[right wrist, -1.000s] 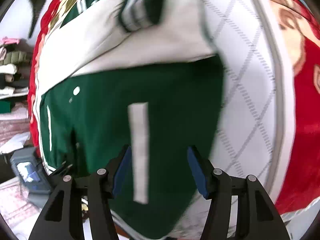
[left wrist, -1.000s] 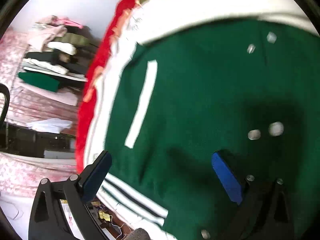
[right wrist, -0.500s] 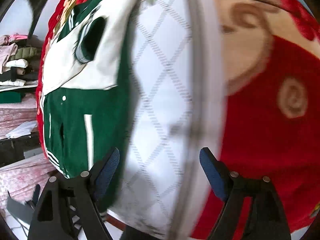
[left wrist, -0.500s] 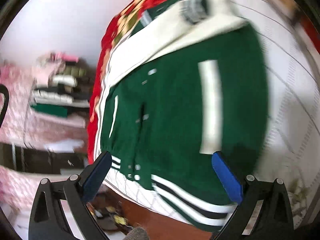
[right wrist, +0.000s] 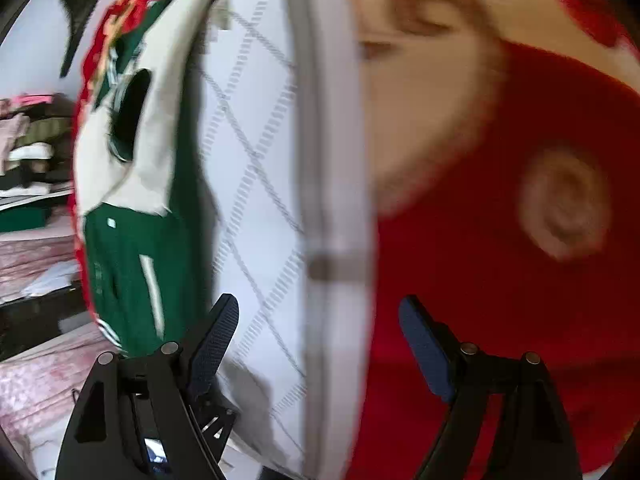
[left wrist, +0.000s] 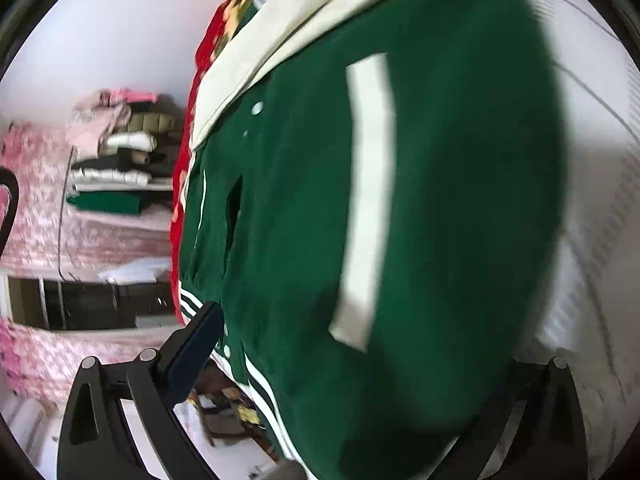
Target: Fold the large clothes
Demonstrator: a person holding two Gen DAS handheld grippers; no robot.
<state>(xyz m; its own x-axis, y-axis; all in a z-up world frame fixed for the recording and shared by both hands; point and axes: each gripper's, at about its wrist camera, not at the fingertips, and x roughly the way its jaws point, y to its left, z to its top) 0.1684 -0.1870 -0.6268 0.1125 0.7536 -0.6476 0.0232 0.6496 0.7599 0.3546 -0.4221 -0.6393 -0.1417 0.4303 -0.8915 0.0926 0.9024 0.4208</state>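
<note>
Now the green jacket [left wrist: 460, 208] lies spread flat on a white quilted cover [right wrist: 256, 184], both grippers hovering above it with nothing held.

Its cream sleeve [left wrist: 280, 52] is folded across the upper body, a white pocket stripe [left wrist: 368, 196] runs down the front, and the striped hem [left wrist: 260, 384] sits at the near edge. The left gripper [left wrist: 360, 364] hangs over the hem, its jaws spread wide, the right-hand finger blurred and dark against the fabric. The right gripper [right wrist: 316, 340] sits off to the jacket's side, jaws apart over the quilted cover and the red blanket [right wrist: 500, 280] beneath. Beyond the bed stands a stack of folded clothes [left wrist: 116, 160].
</note>
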